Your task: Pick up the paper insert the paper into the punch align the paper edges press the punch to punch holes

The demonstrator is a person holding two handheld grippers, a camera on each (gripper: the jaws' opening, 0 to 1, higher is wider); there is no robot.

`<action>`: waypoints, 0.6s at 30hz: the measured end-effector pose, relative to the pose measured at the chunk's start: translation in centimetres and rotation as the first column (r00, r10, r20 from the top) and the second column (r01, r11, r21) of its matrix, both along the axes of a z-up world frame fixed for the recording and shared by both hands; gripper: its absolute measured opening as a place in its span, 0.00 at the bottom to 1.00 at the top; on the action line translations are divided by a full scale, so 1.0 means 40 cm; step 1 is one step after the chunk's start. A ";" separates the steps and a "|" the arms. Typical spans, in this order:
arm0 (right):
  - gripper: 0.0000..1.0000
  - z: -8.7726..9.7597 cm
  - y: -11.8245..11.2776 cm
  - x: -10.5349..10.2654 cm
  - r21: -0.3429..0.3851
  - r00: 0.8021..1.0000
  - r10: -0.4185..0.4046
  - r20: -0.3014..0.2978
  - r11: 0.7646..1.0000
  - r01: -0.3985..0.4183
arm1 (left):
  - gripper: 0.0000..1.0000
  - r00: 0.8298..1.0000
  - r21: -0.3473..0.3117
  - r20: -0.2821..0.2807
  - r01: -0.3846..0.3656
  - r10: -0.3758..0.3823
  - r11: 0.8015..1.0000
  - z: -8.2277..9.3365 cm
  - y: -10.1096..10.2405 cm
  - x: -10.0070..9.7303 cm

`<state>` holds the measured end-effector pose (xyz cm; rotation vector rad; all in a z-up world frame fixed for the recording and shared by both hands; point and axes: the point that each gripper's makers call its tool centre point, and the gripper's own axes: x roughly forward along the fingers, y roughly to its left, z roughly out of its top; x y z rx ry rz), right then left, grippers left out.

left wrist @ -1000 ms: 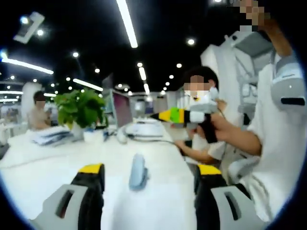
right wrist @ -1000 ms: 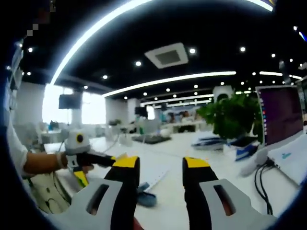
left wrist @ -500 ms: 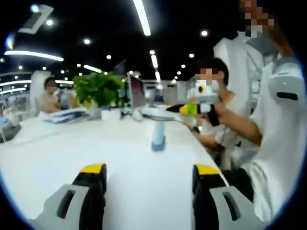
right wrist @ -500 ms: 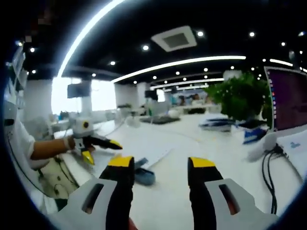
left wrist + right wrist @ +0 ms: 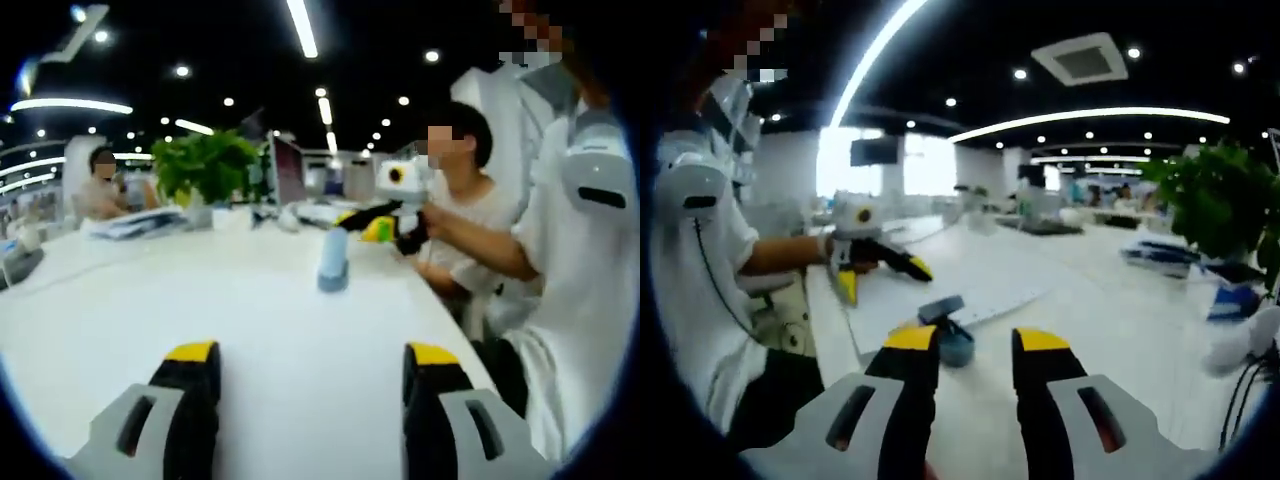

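A blue hole punch (image 5: pixel 333 260) stands on the white table (image 5: pixel 140 300), well beyond my left gripper (image 5: pixel 311 358), which is open with nothing between its jaws. Just right of the punch hovers the right gripper (image 5: pixel 372 222), held in a hand. In the right gripper view the punch (image 5: pixel 948 335) sits just past my right gripper (image 5: pixel 977 342), which is open with a narrower gap and holds nothing. A white sheet of paper (image 5: pixel 975 297) lies flat behind the punch. The left gripper (image 5: pixel 883 272) hangs open above the table's near edge.
A potted plant (image 5: pixel 205 165), a monitor (image 5: pixel 286 180) and stacked papers (image 5: pixel 130 224) stand at the far end of the table. A seated person (image 5: pixel 470 205) is at the right edge, another person (image 5: pixel 98 190) far left. Cables (image 5: pixel 1252 368) trail by the plant (image 5: pixel 1215 195).
The right gripper has dropped lower, closer to the punch, and its jaws have narrowed a little. Both views have swung, and the punch now sits close in front of the right jaws.
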<state>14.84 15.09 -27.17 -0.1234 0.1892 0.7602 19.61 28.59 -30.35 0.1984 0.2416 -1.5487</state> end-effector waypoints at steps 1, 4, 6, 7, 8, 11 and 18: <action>0.32 -0.003 0.004 0.002 -0.019 1.000 0.021 0.007 1.000 -0.021 | 0.74 1.000 0.003 0.002 0.001 -0.001 1.000 -0.002 0.000 0.000; 0.35 -0.025 0.023 0.004 -0.072 0.994 0.107 -0.010 0.992 -0.107 | 0.74 1.000 0.016 0.014 0.003 -0.004 1.000 -0.009 0.002 -0.002; 0.35 -0.029 0.024 0.011 -0.068 0.993 0.117 -0.017 0.991 -0.118 | 0.74 1.000 0.016 0.019 0.004 -0.005 1.000 -0.009 0.001 -0.001; 0.36 -0.038 0.022 0.022 -0.068 0.991 0.125 -0.036 0.989 -0.128 | 0.74 1.000 0.016 0.022 0.005 -0.005 1.000 -0.010 0.002 -0.001; 0.37 -0.042 0.019 0.027 -0.068 0.991 0.129 -0.043 0.989 -0.132 | 0.74 1.000 0.016 0.024 0.005 -0.005 1.000 -0.010 0.002 -0.001; 0.37 -0.055 0.018 0.034 -0.071 0.986 0.154 -0.069 0.985 -0.159 | 0.74 1.000 0.016 0.031 0.004 -0.004 1.000 -0.010 0.001 -0.001; 0.37 -0.065 0.021 0.045 -0.060 0.978 0.191 -0.084 0.979 -0.197 | 0.74 1.000 0.009 0.027 0.008 -0.009 1.000 -0.009 0.002 0.003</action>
